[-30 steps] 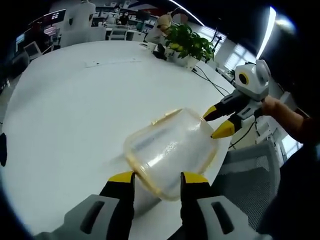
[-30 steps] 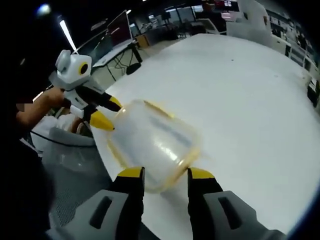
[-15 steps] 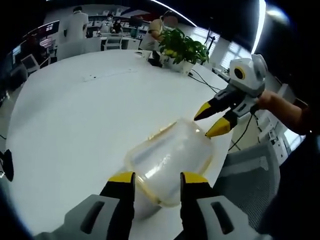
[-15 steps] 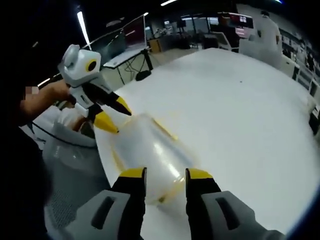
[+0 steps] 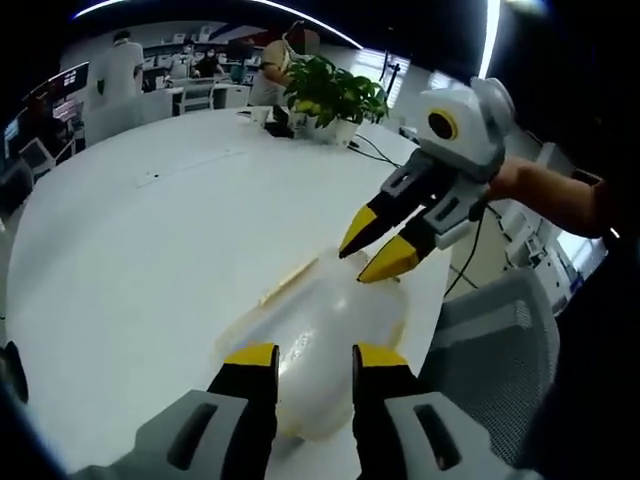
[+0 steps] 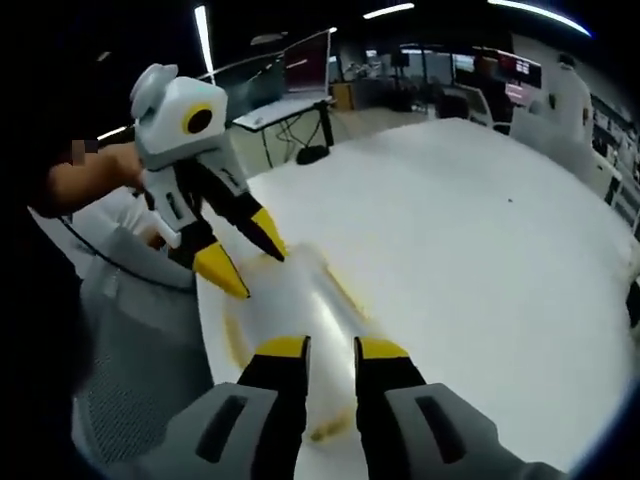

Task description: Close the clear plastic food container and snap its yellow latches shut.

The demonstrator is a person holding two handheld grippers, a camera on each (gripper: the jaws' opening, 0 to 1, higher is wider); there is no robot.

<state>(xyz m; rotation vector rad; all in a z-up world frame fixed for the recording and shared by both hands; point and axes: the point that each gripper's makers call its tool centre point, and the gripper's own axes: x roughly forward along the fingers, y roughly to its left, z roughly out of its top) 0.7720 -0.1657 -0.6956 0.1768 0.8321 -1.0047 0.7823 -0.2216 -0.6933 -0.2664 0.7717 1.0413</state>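
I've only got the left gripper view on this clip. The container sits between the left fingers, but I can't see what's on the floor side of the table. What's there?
Observer: In the right gripper view a grey mesh chair stands against the table edge, right beside the container.
Reviewer: And the hand holding the left gripper?
Observer: A bare forearm reaches in over that chair, behind the left gripper.
Reviewer: Any yellow on the container's far side?
Observer: Yes, a blurred yellow strip runs along the edge nearest the chair; whether that latch is snapped, I can't tell.
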